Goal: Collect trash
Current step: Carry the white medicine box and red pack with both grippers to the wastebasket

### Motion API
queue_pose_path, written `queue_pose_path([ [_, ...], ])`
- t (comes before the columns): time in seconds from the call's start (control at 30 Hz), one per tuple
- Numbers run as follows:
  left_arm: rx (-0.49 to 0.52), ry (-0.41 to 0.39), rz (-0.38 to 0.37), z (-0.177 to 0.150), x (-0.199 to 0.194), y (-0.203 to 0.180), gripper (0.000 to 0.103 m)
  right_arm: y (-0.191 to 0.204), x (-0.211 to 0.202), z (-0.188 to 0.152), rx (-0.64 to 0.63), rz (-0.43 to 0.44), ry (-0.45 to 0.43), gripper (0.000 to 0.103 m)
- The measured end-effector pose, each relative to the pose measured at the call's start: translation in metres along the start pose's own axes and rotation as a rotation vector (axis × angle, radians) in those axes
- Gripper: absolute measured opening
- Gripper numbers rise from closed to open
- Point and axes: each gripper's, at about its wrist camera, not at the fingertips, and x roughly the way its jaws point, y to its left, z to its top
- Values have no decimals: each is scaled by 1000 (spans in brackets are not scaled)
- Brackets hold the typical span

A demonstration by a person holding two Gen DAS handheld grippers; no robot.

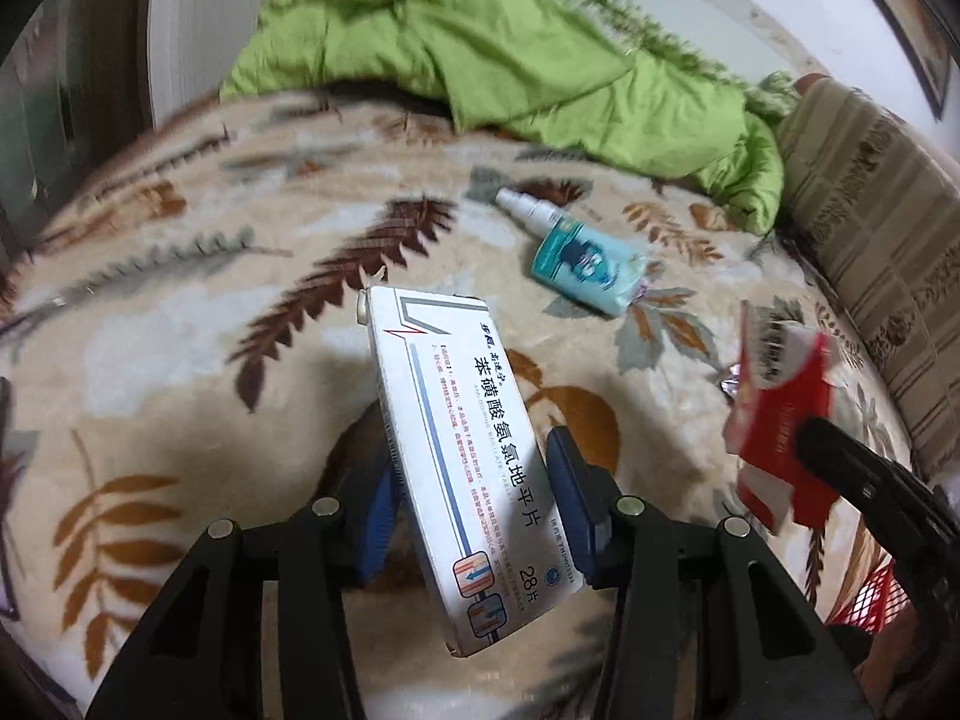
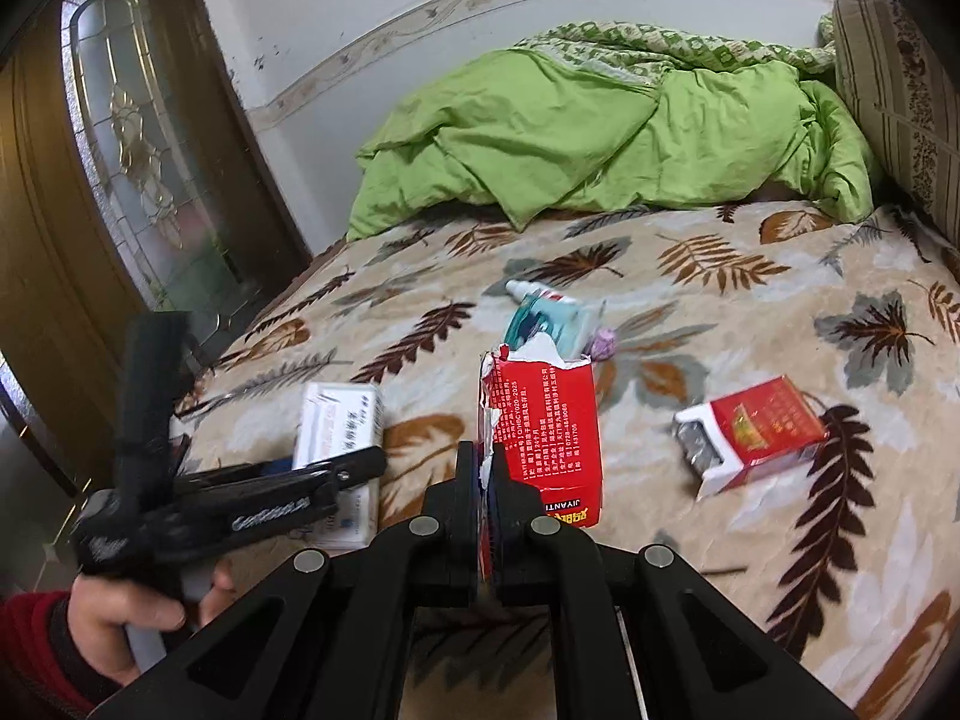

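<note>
Left wrist view: left gripper [image 1: 480,492] clamps one white medicine box [image 1: 462,456], held askew; it could slip. Right gripper [image 2: 483,474] pinches one torn red carton [image 2: 549,432] by a flap that may tear. Beyond, on the bedspread [image 2: 750,570]: one cigarette pack [image 2: 756,435], one spray bottle [image 2: 543,312].

The left hand-held gripper [image 1: 474,498] has its blue pads [image 1: 573,498] pressed on both sides of a white medicine box [image 1: 462,450], which stands tilted between them, its far end toward 11 o'clock. In the right wrist view this gripper lies at 9 o'clock, gripped by a bare hand [image 2: 138,618] with a red sleeve [image 2: 30,648]. The right hand-held gripper [image 2: 486,480] has its jaws fully together, pinching the torn edge of a red carton [image 2: 549,438].
</note>
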Motion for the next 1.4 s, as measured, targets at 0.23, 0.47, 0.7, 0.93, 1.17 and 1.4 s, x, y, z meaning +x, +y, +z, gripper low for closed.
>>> queue_pose_path([
  [0.23, 46, -95, 29, -12, -18, -7, 46, 6, -5, -6, -19, -24, -4, 3],
  [0.47, 21, -133, 13, -10, -24, 2, 46, 5, -4, -7, -11, -47, 0, 3],
  [0.7, 15, -151, -14, -7, -24, 4, 46, 8, 2, -7, -23, -70, 19, 3],
  [0.93, 53, -177, -28, -6, -26, -5, 46, 3, 7, -6, 8, -72, 36, 3],
  [1.17, 59, -184, -46, -4, -26, -7, 46, 4, 11, -6, 12, -68, 44, 3],
  [1.4, 76, -194, -52, -4, -28, -10, 46, 3, 13, -6, 20, -67, 50, 3],
])
